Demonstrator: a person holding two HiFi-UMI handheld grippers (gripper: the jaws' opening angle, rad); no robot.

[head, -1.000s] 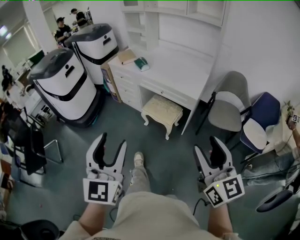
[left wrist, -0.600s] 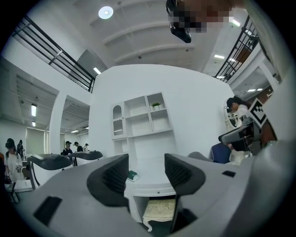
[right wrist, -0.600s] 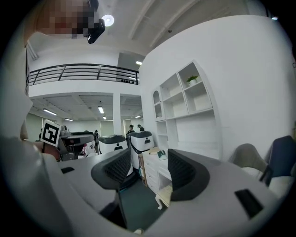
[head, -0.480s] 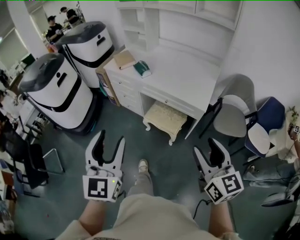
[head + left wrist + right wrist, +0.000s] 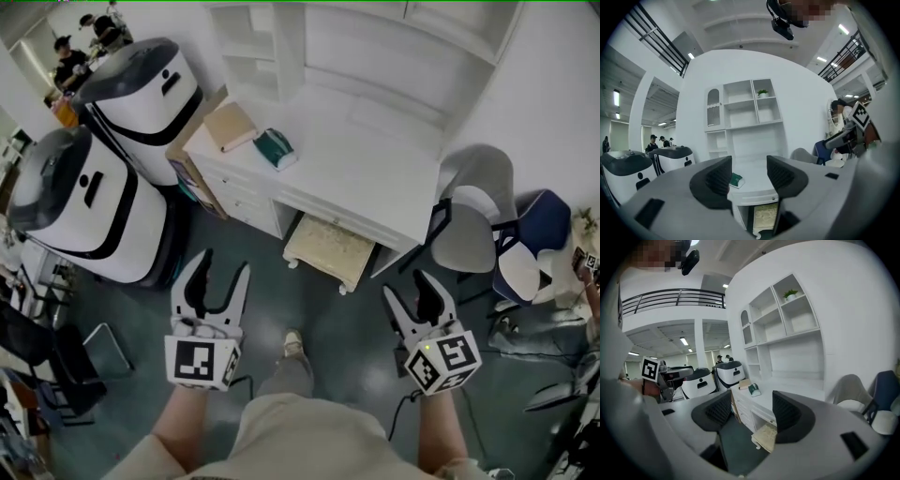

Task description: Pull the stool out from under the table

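The cream cushioned stool (image 5: pixel 330 251) with white legs stands half tucked into the kneehole of the white desk (image 5: pixel 375 178). My left gripper (image 5: pixel 222 267) hovers over the floor to the stool's lower left, open and empty. My right gripper (image 5: pixel 410 289) is to the stool's lower right, open, and its jaws have just been opening further with nothing between them. Neither touches the stool. In the left gripper view the stool (image 5: pixel 765 216) shows low between the jaws of the left gripper (image 5: pixel 749 176). The right gripper view has the stool (image 5: pixel 765 437) below the right gripper (image 5: pixel 751 411).
A tan book (image 5: pixel 230 125) and a green object (image 5: pixel 275 148) lie on the desk's left end. Two large white robots (image 5: pixel 141 89) (image 5: pixel 66 206) stand left of the desk. A grey chair (image 5: pixel 473 211) and a blue chair (image 5: pixel 534 234) stand right. My foot (image 5: pixel 292 342) is on the floor.
I have walked toward the desk, so desk and stool now sit closer and larger. Both grippers came forward with me, and the right jaws have spread a little wider.
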